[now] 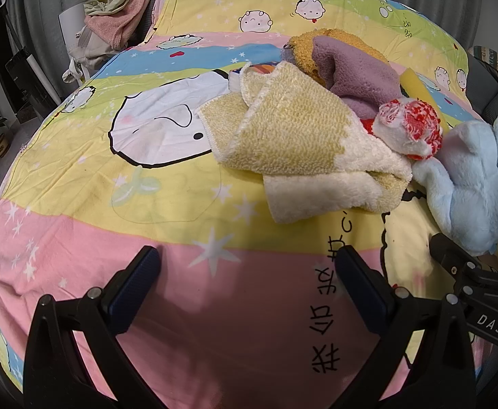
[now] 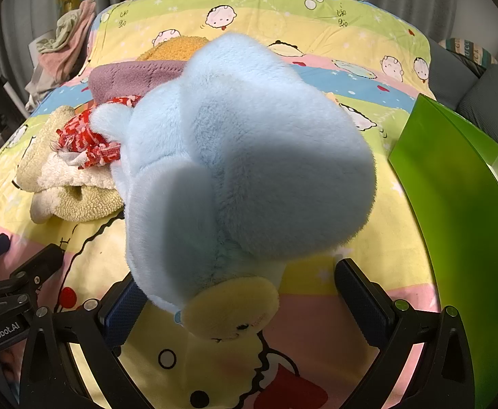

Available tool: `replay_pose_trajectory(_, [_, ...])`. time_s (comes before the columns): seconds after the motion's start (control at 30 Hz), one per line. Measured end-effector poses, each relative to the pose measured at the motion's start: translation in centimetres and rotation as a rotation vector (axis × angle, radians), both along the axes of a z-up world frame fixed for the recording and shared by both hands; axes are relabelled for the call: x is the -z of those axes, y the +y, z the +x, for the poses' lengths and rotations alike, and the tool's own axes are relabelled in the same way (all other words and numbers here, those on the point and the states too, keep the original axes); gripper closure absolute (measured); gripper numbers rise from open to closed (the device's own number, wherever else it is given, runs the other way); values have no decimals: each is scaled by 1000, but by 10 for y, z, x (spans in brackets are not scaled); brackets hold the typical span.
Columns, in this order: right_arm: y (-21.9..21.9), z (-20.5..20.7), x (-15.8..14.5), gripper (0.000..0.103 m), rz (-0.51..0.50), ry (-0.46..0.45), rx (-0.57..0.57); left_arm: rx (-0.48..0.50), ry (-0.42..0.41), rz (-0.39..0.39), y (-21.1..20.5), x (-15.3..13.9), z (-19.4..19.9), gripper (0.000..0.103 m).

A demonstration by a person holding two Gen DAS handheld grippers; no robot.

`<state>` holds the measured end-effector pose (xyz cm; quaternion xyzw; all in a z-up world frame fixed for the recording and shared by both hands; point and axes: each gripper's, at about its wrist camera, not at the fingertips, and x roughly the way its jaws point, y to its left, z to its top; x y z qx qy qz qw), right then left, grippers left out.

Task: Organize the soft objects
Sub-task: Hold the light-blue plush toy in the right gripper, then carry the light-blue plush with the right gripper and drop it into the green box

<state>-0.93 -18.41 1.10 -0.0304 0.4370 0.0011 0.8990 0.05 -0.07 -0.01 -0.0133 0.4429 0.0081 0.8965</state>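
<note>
A heap of soft things lies on the cartoon-print bed sheet (image 1: 78, 177): a yellow and cream towel (image 1: 300, 150), a purple fleece cloth (image 1: 354, 71) over an orange plush (image 1: 320, 39), and a red and white knitted piece (image 1: 409, 126). A light blue plush toy (image 2: 249, 156) with a yellow face (image 2: 232, 310) rests at the heap's right end. My right gripper (image 2: 238, 279) is open, its fingers spread on either side of the toy's face end. My left gripper (image 1: 245, 259) hangs open over bare pink sheet, short of the towel.
A green box (image 2: 460, 204) stands on the bed to the right of the blue toy. Clothes are piled on a chair (image 1: 119, 17) beyond the bed's far left corner. Grey cushions (image 2: 473, 92) sit at the far right, curtains behind.
</note>
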Motion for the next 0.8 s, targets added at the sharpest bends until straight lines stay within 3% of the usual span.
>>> replay_pose_trajectory(0.37, [2,5,2,0,-13,16,9,12,23,-22,4,-3,0,2])
replay_pose_trajectory(0.57, [-2,-11,-11,0,58,31,-3,68,1,-240,21,-24,-14,10])
replay_pose_trajectory(0.7, [-12,-36,-40,0,161,-66,-53,122,-116,-300,18,-52,-28,12])
replay_pose_trajectory(0.8, [-27,-47,-63,0,251,-128,-37,198,-145,-380,6,-63,-31,17])
